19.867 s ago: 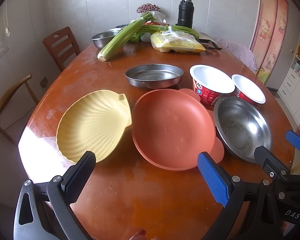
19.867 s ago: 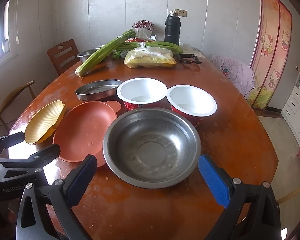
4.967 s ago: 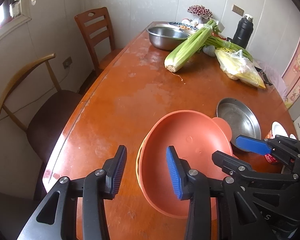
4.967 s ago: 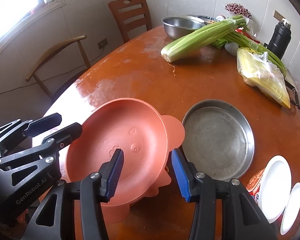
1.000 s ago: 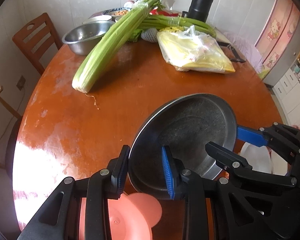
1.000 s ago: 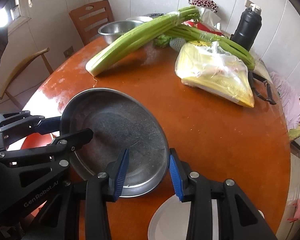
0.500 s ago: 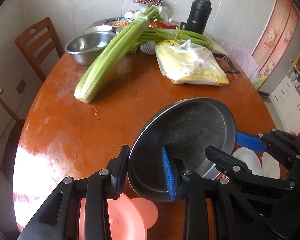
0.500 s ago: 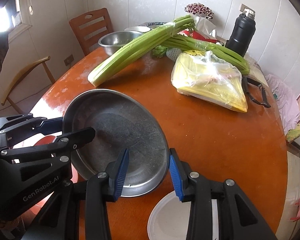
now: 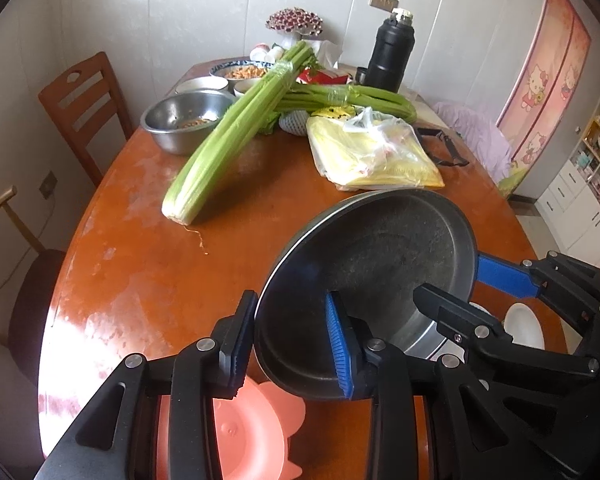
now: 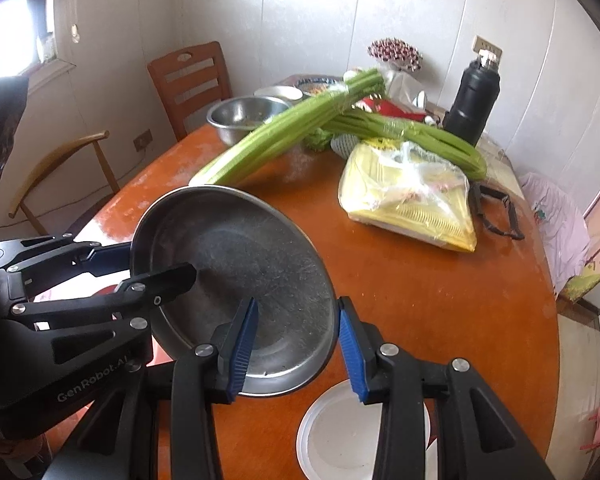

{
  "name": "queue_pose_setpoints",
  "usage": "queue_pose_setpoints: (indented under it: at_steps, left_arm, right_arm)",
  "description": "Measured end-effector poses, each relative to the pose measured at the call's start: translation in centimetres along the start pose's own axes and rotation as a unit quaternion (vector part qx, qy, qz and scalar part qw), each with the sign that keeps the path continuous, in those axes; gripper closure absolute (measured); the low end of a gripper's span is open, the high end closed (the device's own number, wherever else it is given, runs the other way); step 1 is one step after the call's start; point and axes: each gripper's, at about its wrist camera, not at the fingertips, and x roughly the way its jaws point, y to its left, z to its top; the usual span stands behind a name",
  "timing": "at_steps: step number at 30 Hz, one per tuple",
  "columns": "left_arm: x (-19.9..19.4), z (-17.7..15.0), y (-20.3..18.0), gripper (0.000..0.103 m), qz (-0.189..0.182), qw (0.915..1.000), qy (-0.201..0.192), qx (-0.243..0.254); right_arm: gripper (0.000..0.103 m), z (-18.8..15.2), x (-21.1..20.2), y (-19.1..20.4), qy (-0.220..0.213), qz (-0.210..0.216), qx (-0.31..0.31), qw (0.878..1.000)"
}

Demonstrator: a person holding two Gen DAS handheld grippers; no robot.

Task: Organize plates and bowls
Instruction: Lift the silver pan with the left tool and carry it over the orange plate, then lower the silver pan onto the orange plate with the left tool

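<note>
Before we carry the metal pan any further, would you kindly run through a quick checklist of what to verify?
1. Left gripper clamped on the pan rim: ok, one finger either side of the rim.
2. Right gripper clamped on the opposite rim: ok.
3. Pan clear of the table: ok, it is tilted, in the air.
4. Pan empty, nothing to spill: ok.
5. Pink plate free on top to take the pan: cannot tell, the fingers hide most of it.
6. White bowl clear of the pan: ok, it sits below the right gripper, apart from the pan.
</note>
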Motion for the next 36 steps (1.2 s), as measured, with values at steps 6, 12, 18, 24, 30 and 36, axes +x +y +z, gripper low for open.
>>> queue_pose_setpoints:
  at_steps: [6,12,18,24,30,36]
  left_arm:
    - [-2.1,-1.0,1.1,0.068,0.005,0.9999,-0.01,-0.01]
    - [-4.7,-2.7,3.0,0.068,0.017,0.9993,-0.024,-0.024]
    - [-6.7,-4.8,5.6,0.068,0.03,0.9982,-0.03,-0.042]
    - [-7.6,-6.9,8.2,0.066,0.036,0.9971,-0.028,-0.061]
    - [-6.8,-8.9,10.0,0.066,0.038,0.9967,-0.009,-0.072]
    - [-5.7,-10.2,11.1,0.065,0.04,0.9959,0.005,-0.081]
  right_arm:
    - [0.062,0.2,-1.7,1.4,-0.017,0.011,-0.007,1.0]
    - [0.062,0.2,-3.1,3.9,-0.029,0.022,-0.026,0.999]
    - [0.062,-0.1,-3.6,7.0,-0.03,0.037,-0.046,0.998]
    - [0.062,-0.8,-3.6,10.2,-0.027,0.05,-0.063,0.996]
    - [0.062,-2.0,-2.4,12.7,-0.011,0.058,-0.073,0.996]
    - [0.062,-2.9,-0.8,14.0,0.009,0.066,-0.074,0.995]
